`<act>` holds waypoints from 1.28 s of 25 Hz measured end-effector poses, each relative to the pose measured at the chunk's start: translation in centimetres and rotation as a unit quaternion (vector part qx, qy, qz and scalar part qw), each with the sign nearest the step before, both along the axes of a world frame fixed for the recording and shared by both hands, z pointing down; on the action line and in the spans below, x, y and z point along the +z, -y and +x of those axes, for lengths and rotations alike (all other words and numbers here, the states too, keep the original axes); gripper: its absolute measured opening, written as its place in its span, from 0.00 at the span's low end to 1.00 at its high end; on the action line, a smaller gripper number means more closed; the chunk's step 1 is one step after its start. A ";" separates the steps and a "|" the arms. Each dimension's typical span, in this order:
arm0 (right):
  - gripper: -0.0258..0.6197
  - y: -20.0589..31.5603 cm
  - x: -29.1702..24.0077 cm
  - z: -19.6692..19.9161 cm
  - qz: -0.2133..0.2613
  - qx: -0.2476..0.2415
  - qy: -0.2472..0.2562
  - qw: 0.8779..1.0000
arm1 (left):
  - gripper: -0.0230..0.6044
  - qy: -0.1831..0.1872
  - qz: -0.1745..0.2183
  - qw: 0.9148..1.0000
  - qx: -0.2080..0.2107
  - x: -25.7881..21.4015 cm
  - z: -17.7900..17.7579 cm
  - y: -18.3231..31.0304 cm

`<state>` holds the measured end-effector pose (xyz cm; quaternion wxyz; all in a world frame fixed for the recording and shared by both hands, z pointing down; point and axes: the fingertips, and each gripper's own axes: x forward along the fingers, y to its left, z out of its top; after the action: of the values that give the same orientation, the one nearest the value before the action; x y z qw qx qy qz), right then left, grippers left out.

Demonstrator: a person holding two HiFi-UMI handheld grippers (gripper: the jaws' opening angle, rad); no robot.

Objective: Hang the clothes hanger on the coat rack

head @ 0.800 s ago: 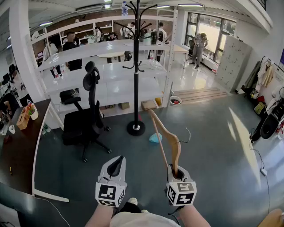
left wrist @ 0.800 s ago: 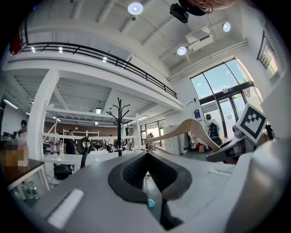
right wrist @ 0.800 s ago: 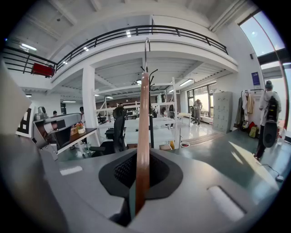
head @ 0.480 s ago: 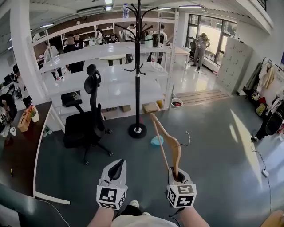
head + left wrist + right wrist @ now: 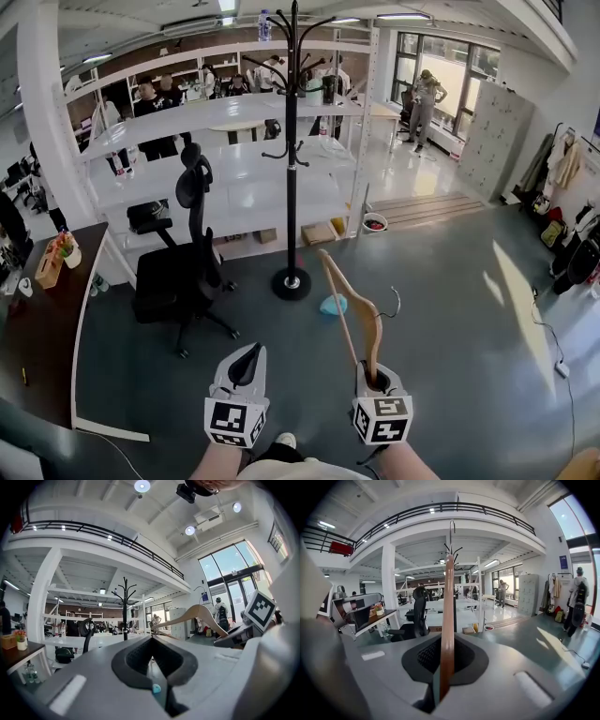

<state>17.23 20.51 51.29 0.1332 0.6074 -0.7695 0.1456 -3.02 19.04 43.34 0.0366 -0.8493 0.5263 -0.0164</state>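
Note:
A wooden clothes hanger (image 5: pixel 354 309) with a metal hook (image 5: pixel 393 302) stands up out of my right gripper (image 5: pixel 377 379), which is shut on one end of it. In the right gripper view the hanger (image 5: pixel 447 620) runs straight up from between the jaws. A tall black coat rack (image 5: pixel 292 150) stands on a round base (image 5: pixel 292 282) ahead of me, some way beyond the hanger. My left gripper (image 5: pixel 246 359) is shut with nothing in it, level with the right one. The hanger (image 5: pixel 199 613) and the coat rack (image 5: pixel 125 606) also show in the left gripper view.
A black office chair (image 5: pixel 183 258) stands left of the rack. A dark desk (image 5: pixel 42 319) lies at the far left. White shelving (image 5: pixel 216 159) runs behind the rack, with several people beyond it. A small blue object (image 5: pixel 330 305) lies on the grey floor near the rack's base.
The view has shifted slightly; the coat rack and chair sit a little nearer and lower in frame. Both grippers keep their hold and spacing.

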 end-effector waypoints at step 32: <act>0.09 28.9 3.3 -1.5 -0.041 0.027 0.038 0.998 | 0.04 0.008 -0.024 0.999 -0.040 3.2 -8.3 27.2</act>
<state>15.69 -8.35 54.62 0.1247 0.6162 -0.7505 0.2036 -11.33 -8.18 46.58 0.0200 -0.8280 0.5591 -0.0371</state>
